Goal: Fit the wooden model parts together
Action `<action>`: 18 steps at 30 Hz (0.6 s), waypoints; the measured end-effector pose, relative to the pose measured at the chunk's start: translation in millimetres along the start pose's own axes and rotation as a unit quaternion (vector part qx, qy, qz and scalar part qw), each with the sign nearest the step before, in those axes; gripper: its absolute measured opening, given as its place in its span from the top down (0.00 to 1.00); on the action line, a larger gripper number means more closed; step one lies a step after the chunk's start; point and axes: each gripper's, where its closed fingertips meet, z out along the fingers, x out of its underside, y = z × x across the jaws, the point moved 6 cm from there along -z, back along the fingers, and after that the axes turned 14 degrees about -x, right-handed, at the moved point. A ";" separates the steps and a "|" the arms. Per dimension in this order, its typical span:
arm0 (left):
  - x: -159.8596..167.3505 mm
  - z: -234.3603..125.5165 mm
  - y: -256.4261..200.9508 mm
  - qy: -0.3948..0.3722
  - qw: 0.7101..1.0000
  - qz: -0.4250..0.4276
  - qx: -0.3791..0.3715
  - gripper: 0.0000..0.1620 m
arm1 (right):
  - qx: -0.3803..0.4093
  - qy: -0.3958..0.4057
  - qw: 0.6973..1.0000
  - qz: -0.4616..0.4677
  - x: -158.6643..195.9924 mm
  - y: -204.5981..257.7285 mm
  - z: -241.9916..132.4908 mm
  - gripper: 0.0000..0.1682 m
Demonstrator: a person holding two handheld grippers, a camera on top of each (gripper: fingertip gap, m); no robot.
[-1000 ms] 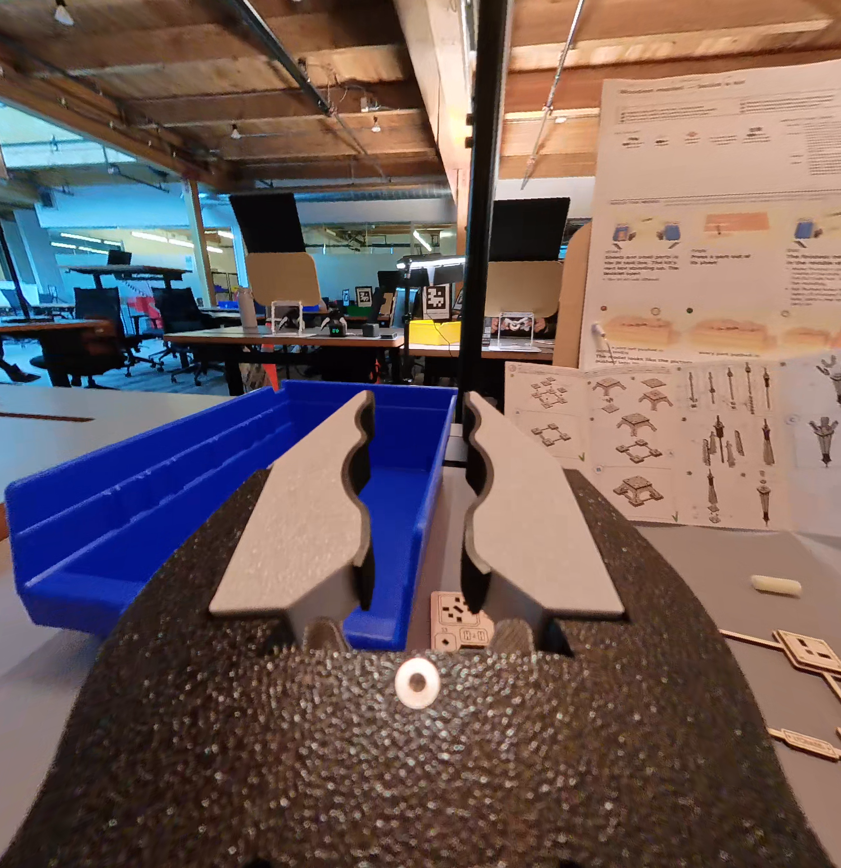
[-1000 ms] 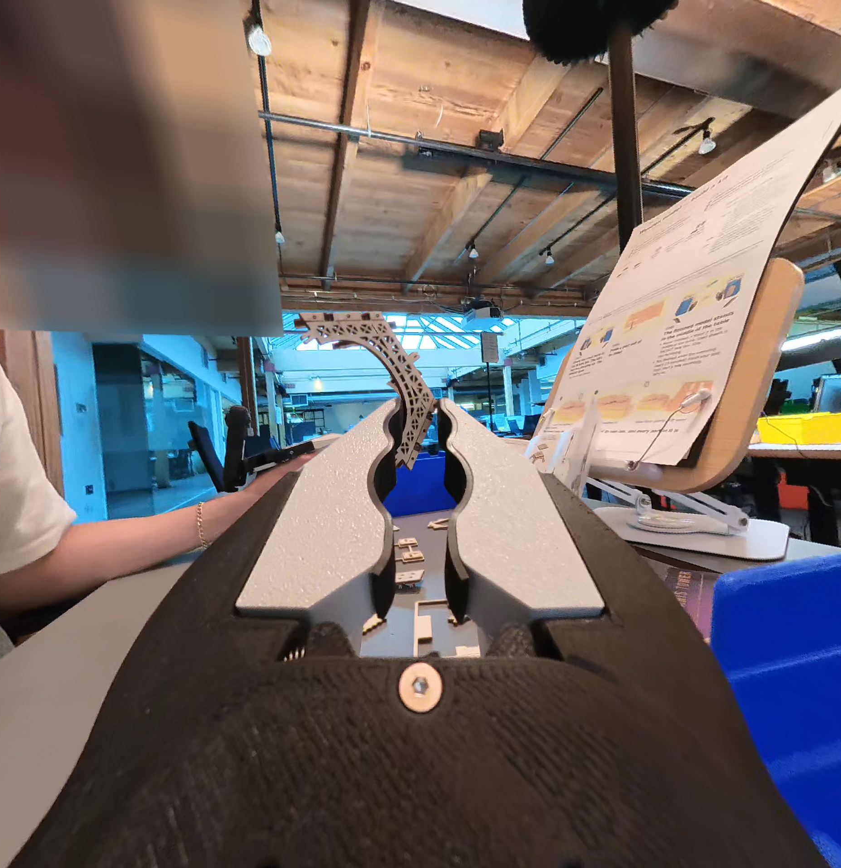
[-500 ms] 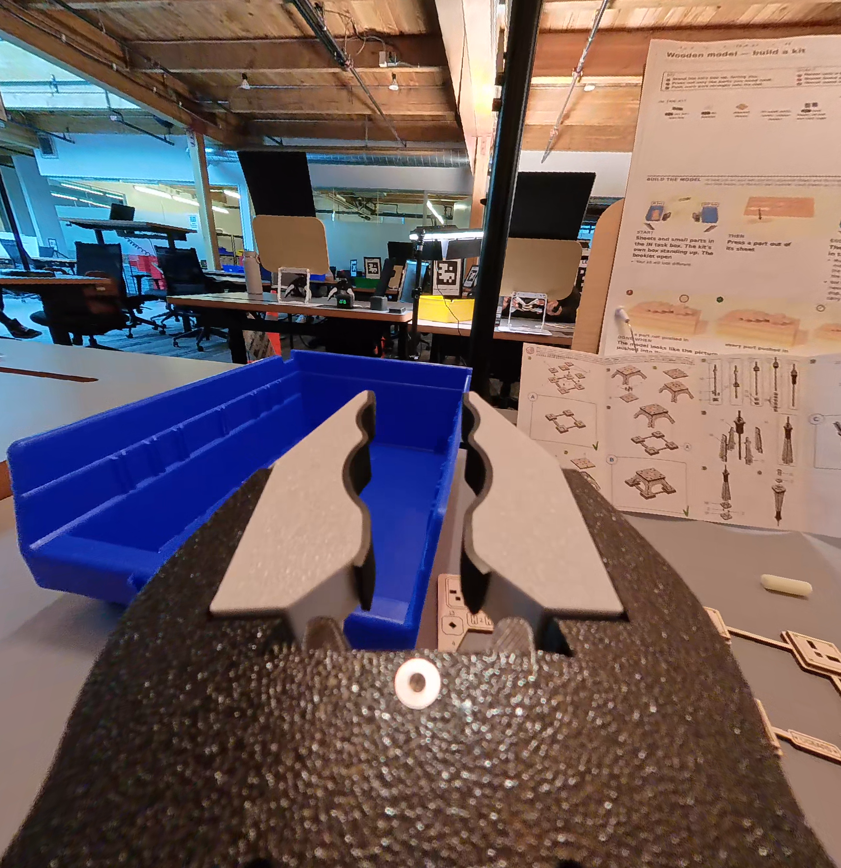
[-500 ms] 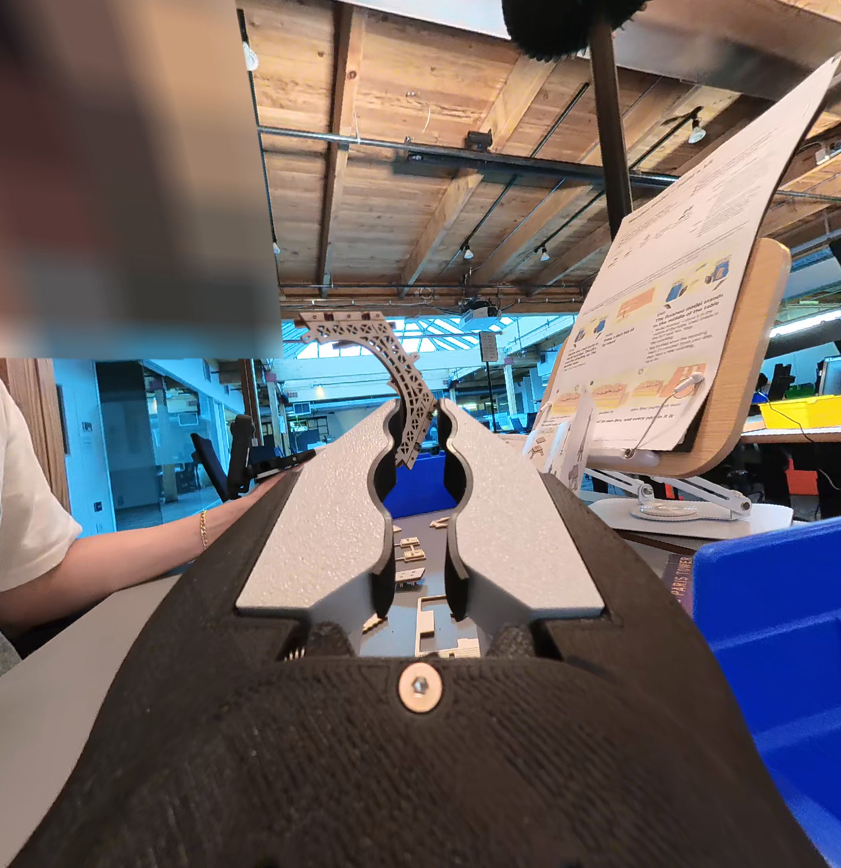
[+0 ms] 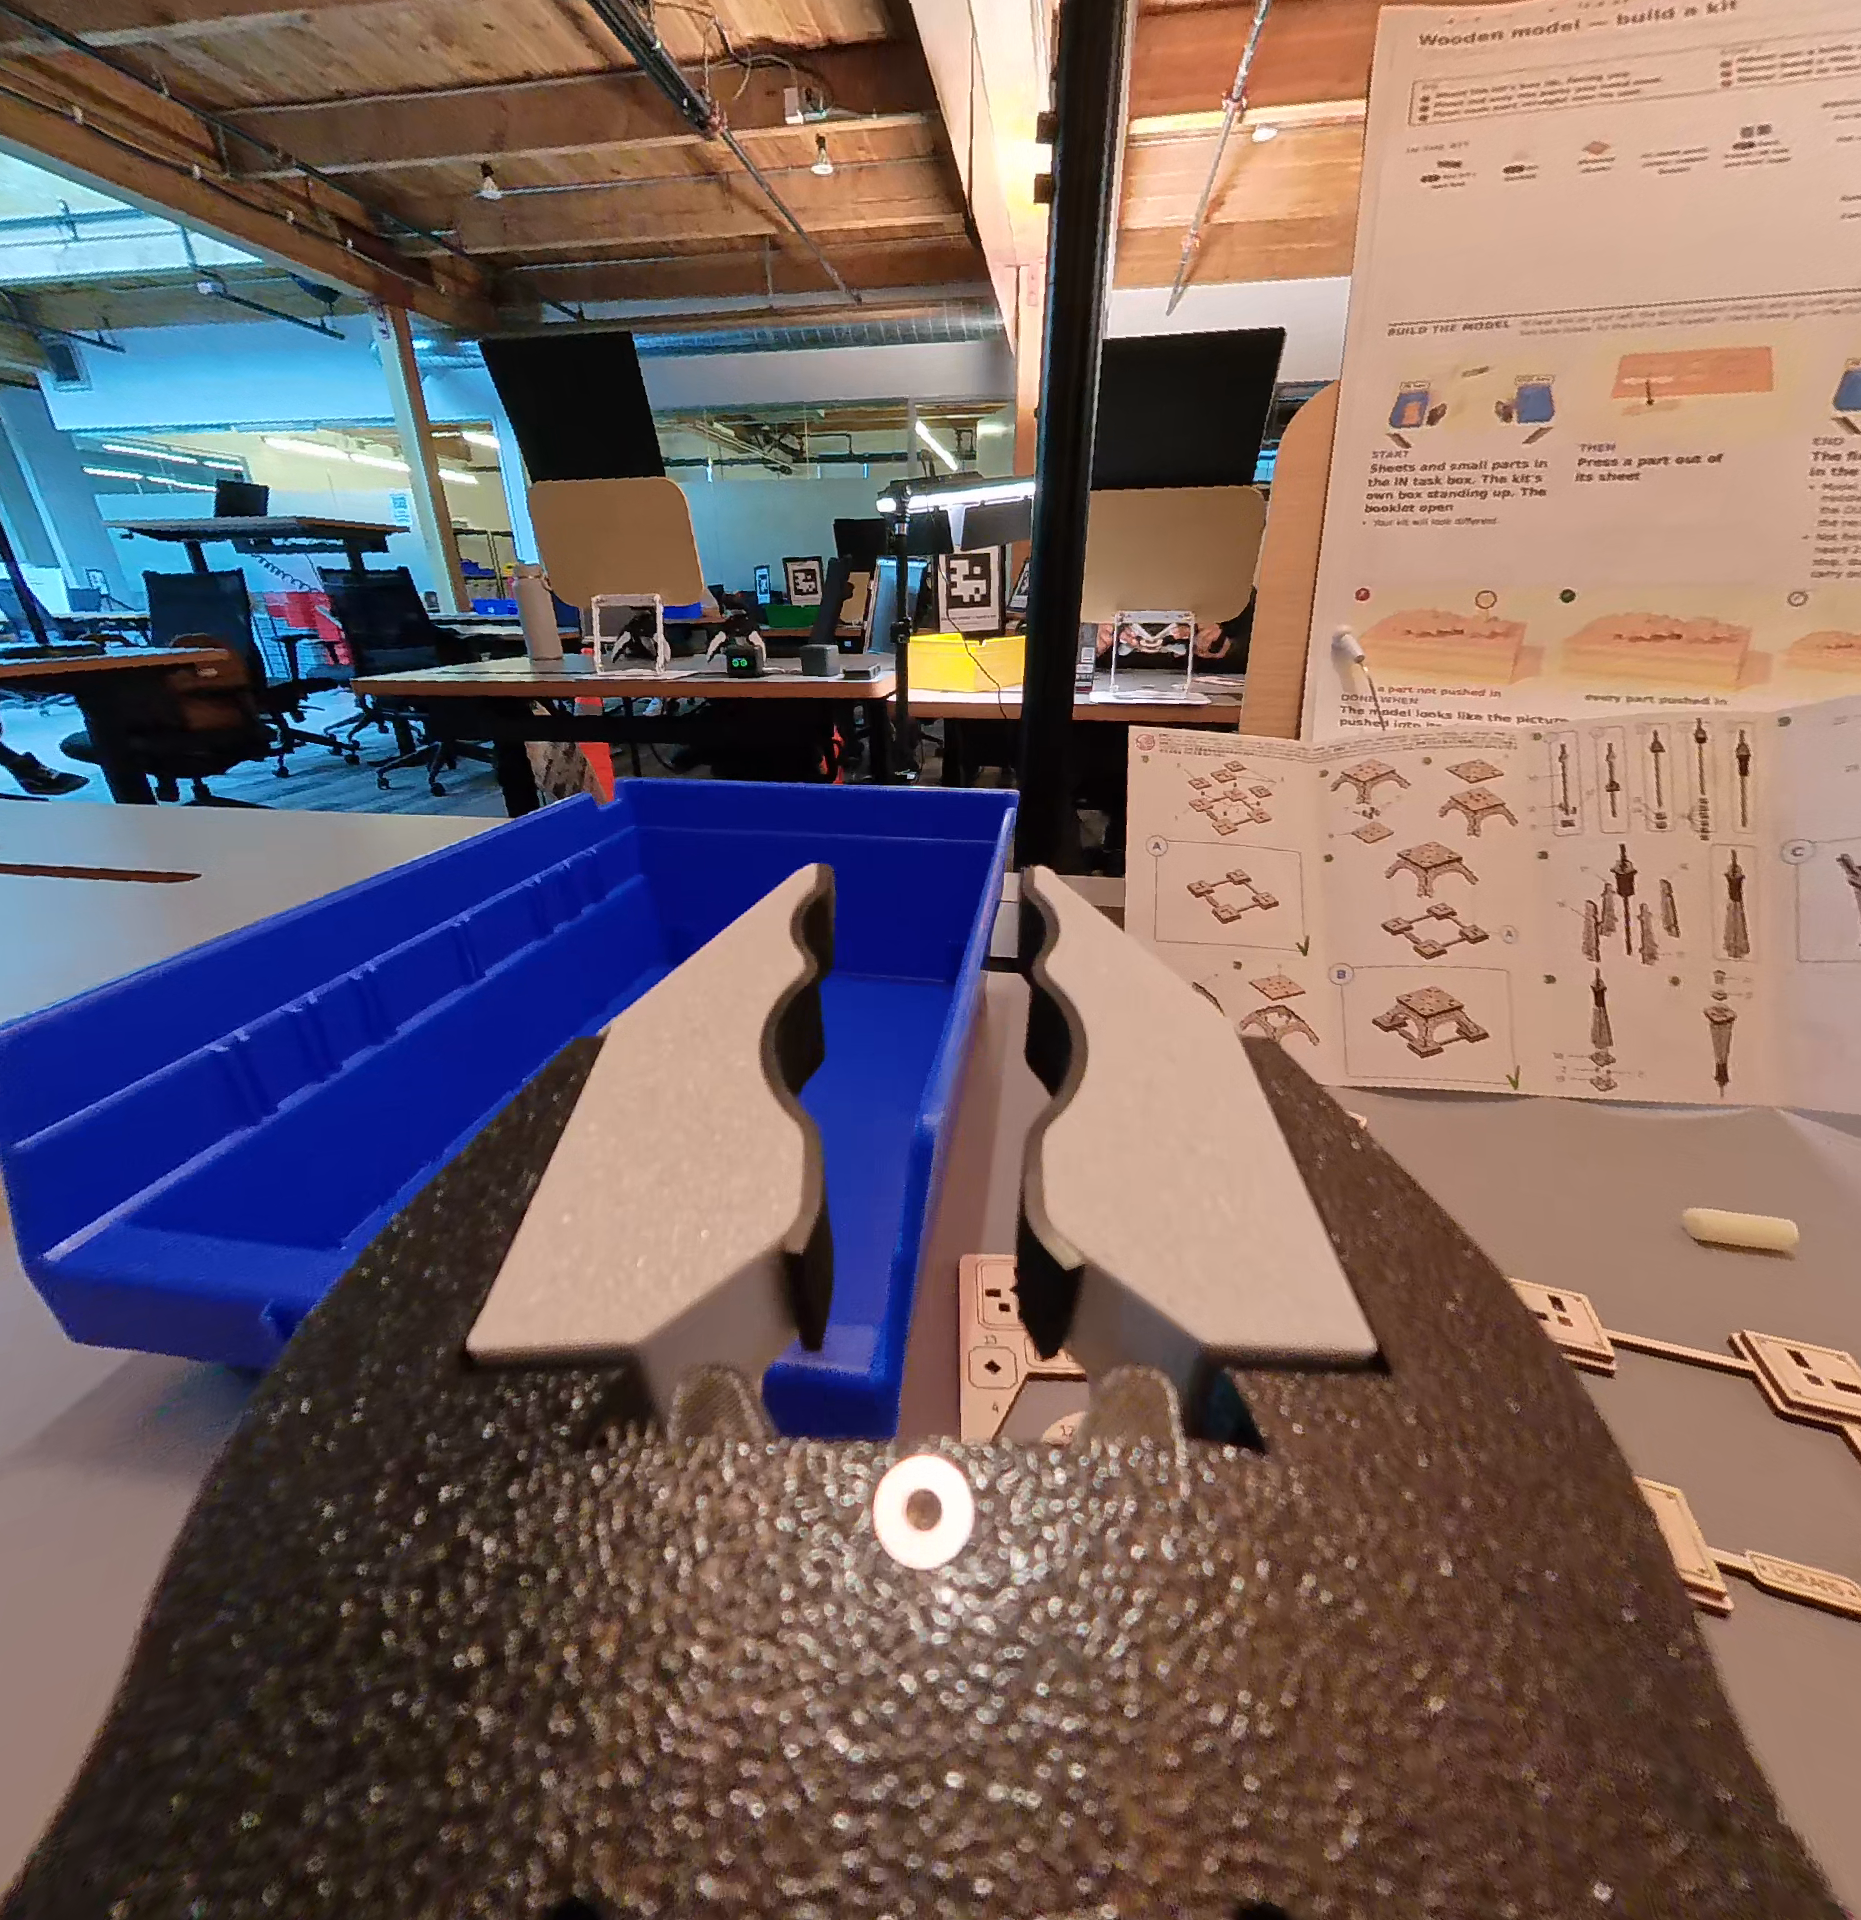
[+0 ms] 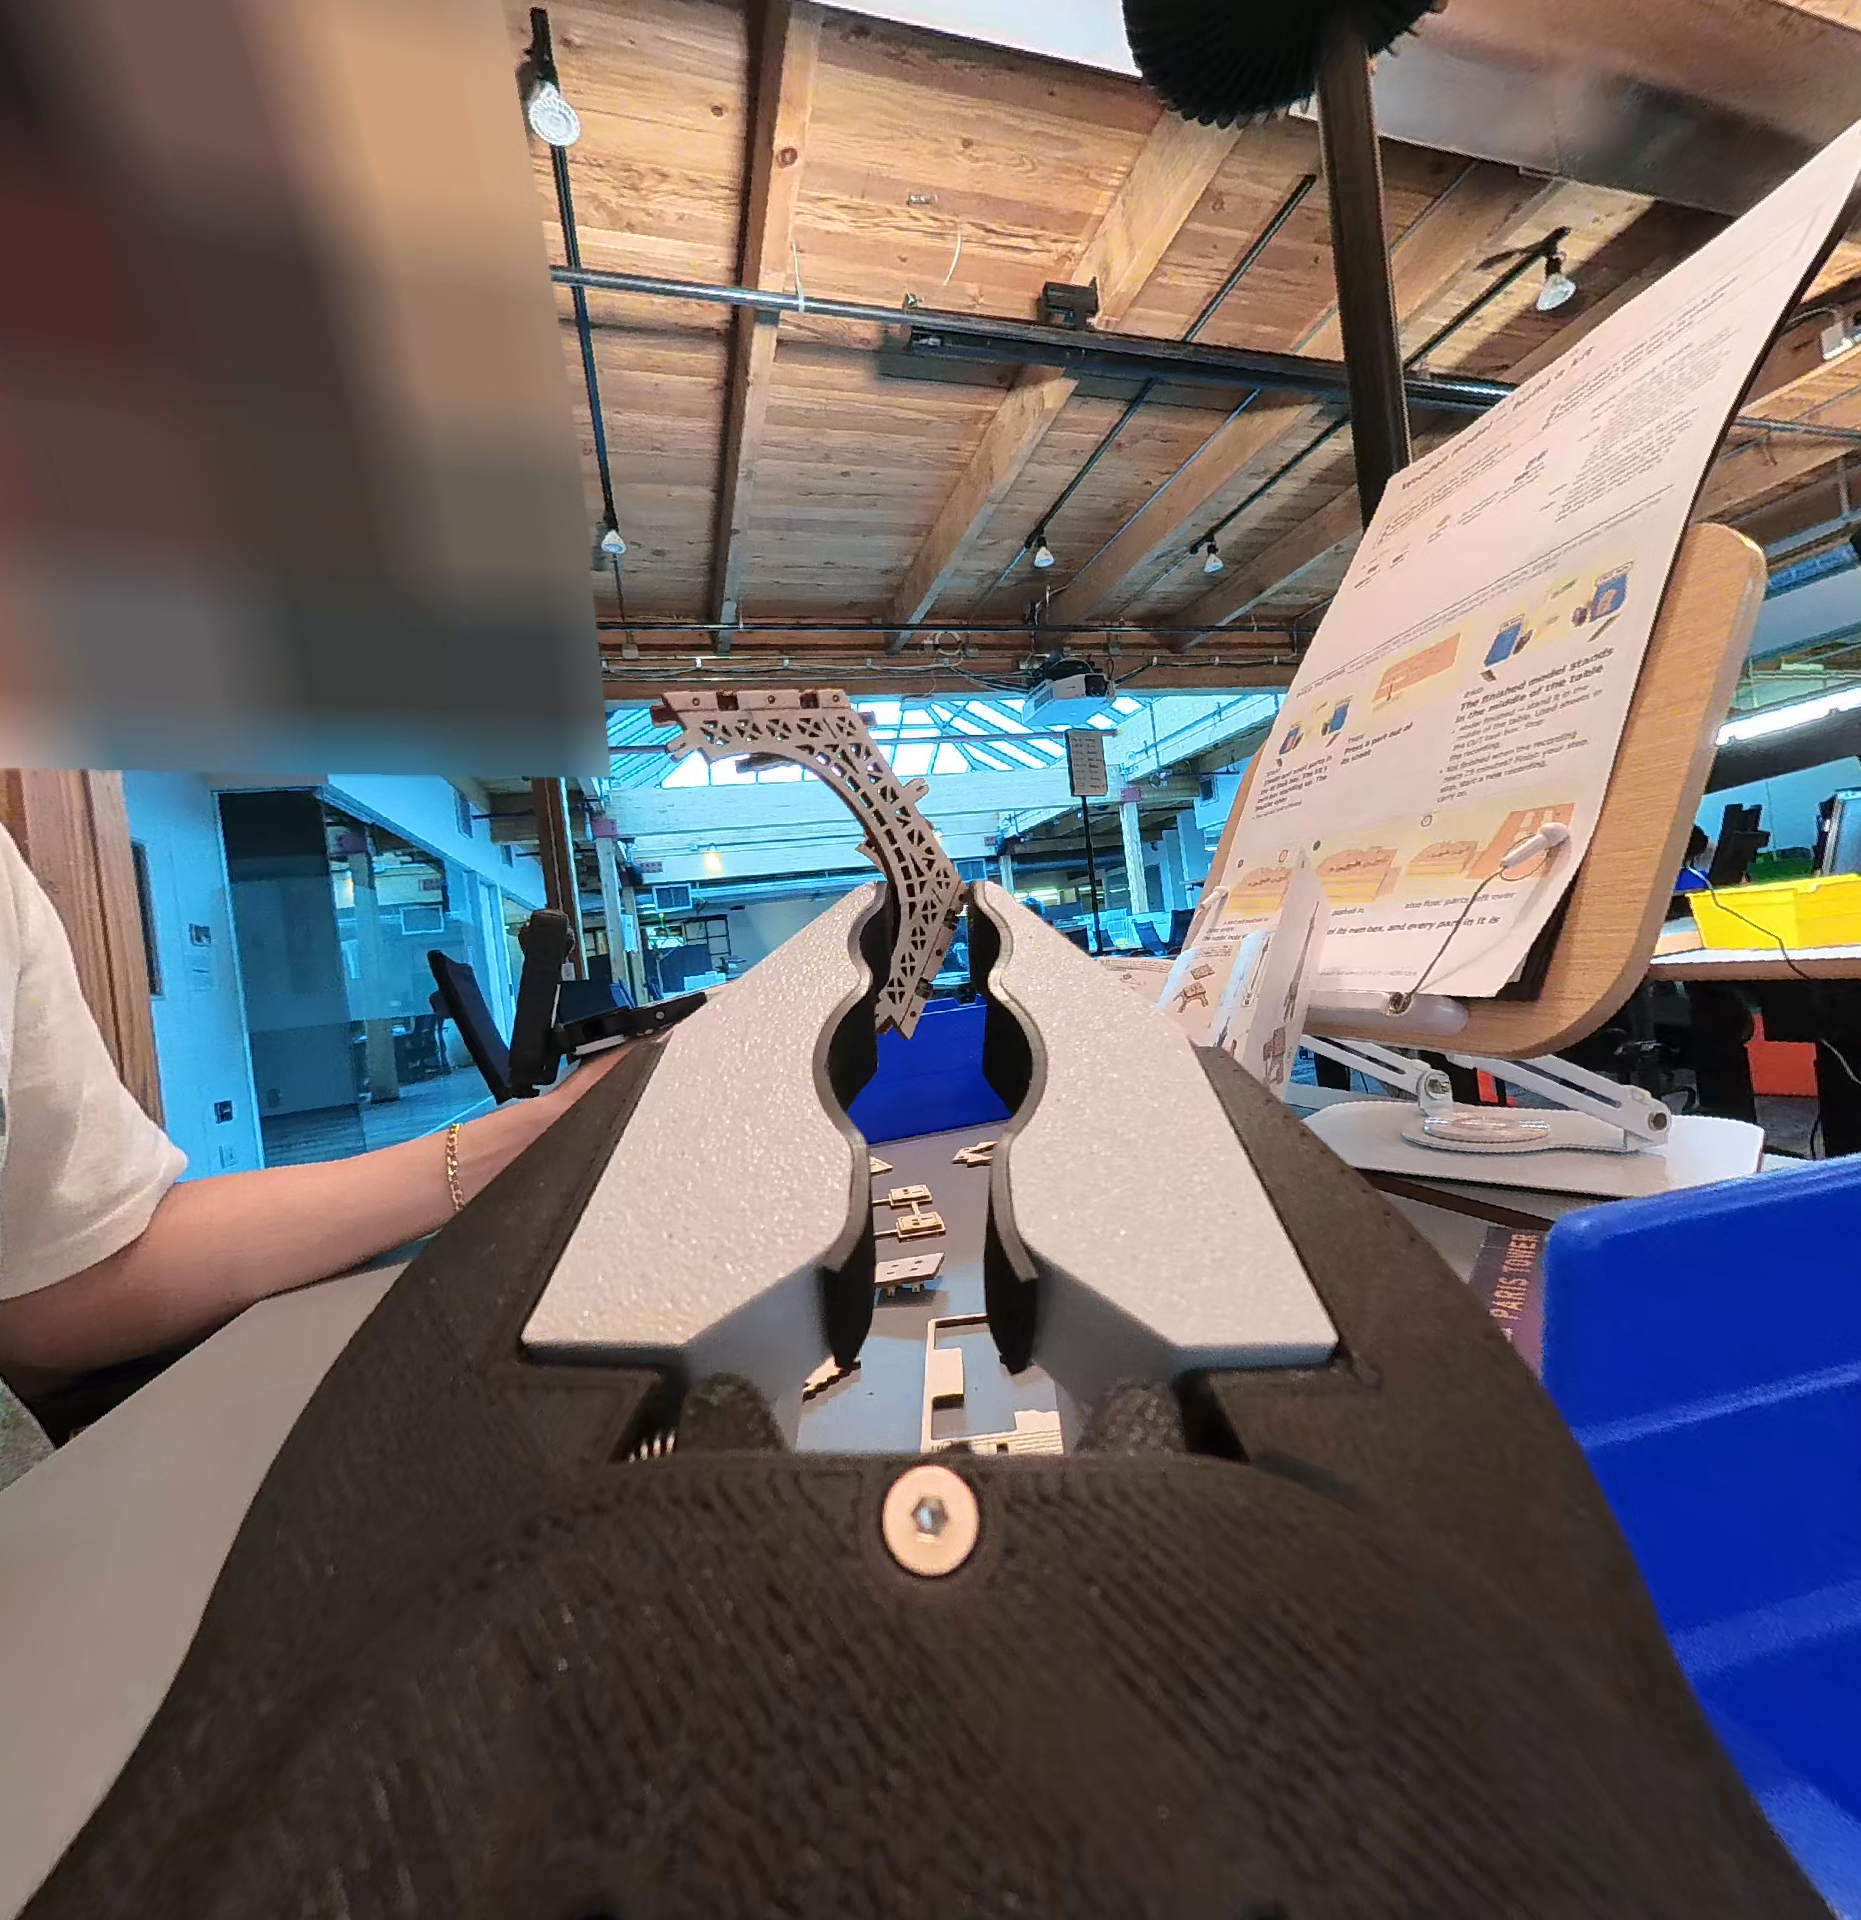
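Observation:
My right gripper [image 6: 928, 902] is shut on a curved lattice wooden part [image 6: 853, 805] and holds it up in the air, the arch bending up and to the left above the fingertips. Small flat wooden pieces [image 6: 910, 1226] lie on the grey table below it. My left gripper [image 5: 926, 894] is open and empty, low over the table beside a blue bin [image 5: 386, 1049]. A flat wooden frame of square tiles [image 5: 1736, 1382] lies on the table to its right, and one tile corner [image 5: 993, 1340] shows between its fingers.
An open instruction booklet [image 5: 1477, 914] stands behind the parts, with a large printed sheet on a wooden stand [image 6: 1508, 748]. A small white cylinder [image 5: 1739, 1230] lies on the table. A second blue bin [image 6: 1726, 1455] sits at the right. A person's arm [image 6: 313, 1216] rests on the table's left. My hands' fingertips stand some 50 centimetres from each other.
My left gripper has tilted downward and drawn back a little, so more of the bin, the booklet and the wooden frame show. My right gripper still holds the arch and has barely shifted.

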 end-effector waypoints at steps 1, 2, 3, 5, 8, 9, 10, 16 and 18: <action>-0.1 0.0 -0.8 0.000 1.000 0.003 0.002 0.80 | -0.002 0.000 1.000 0.000 0.1 0.1 0.1 0.94; 0.0 -0.1 -1.6 0.000 1.000 0.007 0.003 0.80 | -0.003 -0.001 1.000 0.001 0.1 0.2 0.3 0.94; 0.0 -0.2 -2.1 -0.001 1.000 0.010 0.003 0.80 | -0.004 -0.001 1.000 0.001 0.1 0.3 0.5 0.94; -0.2 -0.5 -3.5 -0.003 1.000 0.017 0.005 0.80 | -0.007 -0.002 1.000 0.002 0.4 0.8 1.5 0.94; 0.1 -0.9 -5.7 -0.002 1.000 0.023 0.008 0.80 | -0.011 0.001 1.000 0.001 1.4 1.9 3.8 0.94; 0.0 -1.0 -6.2 -0.003 1.000 0.024 0.009 0.80 | -0.013 0.000 1.000 0.001 1.2 2.4 4.6 0.94; -0.1 -1.2 -6.6 -0.003 1.000 0.025 0.010 0.80 | -0.017 -0.002 1.000 0.001 0.8 3.3 5.8 0.94; -0.2 -1.4 -8.8 -0.005 0.999 0.034 0.013 0.81 | -0.051 -0.027 0.998 0.007 -4.1 12.0 14.1 0.94; 0.0 -1.5 -9.4 -0.005 0.999 0.037 0.014 0.81 | -0.062 -0.042 0.997 0.011 -7.0 14.5 15.9 0.94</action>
